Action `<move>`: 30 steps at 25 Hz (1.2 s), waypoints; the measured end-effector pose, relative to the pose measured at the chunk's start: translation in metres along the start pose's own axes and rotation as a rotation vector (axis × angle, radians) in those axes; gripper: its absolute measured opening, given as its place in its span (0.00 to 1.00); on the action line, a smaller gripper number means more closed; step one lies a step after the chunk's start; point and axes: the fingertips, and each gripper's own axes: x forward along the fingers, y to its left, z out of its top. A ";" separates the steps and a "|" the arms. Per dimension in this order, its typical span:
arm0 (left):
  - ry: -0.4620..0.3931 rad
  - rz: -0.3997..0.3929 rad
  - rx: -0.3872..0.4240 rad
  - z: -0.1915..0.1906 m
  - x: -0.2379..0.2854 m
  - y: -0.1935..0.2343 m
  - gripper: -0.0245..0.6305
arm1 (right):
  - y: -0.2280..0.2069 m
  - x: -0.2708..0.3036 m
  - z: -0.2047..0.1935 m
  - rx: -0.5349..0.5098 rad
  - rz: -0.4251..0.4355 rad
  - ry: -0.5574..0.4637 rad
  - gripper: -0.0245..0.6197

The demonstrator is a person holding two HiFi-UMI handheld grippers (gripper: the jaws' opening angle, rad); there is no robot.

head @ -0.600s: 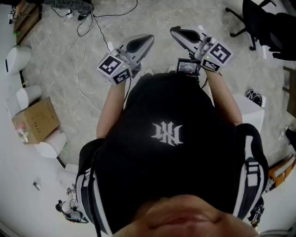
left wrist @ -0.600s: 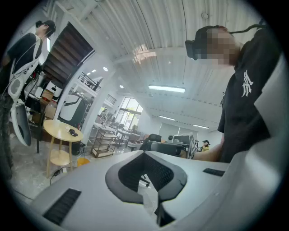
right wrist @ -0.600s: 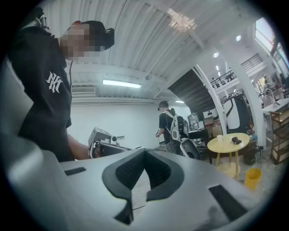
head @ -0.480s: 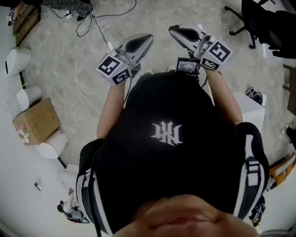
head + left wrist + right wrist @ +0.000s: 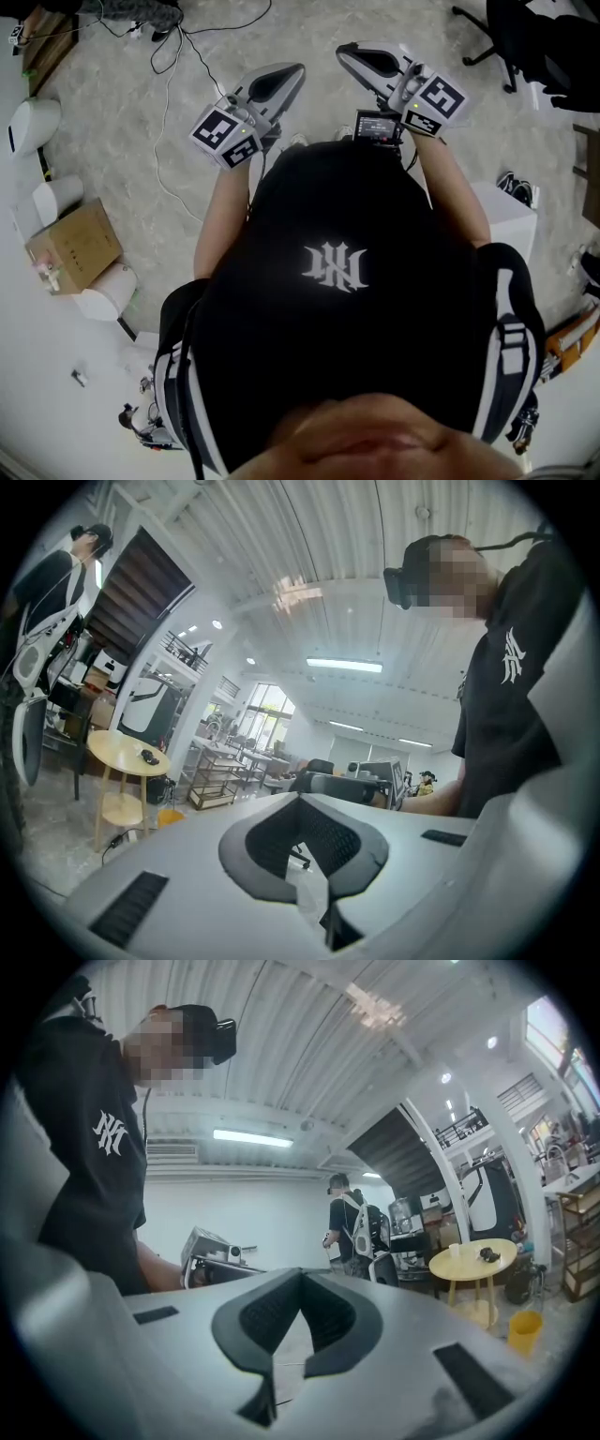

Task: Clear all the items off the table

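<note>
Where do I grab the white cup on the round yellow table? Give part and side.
Probably take the white cup by its side wall, jaws level, approaching from the side away from the dark object: it stands upright on the round yellow table, clear on that side.

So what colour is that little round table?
Light yellow; the round table shows best in the right gripper view.
</note>
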 end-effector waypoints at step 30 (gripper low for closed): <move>0.010 0.122 -0.003 -0.020 0.053 0.041 0.06 | -0.090 -0.035 -0.020 -0.033 0.016 0.059 0.04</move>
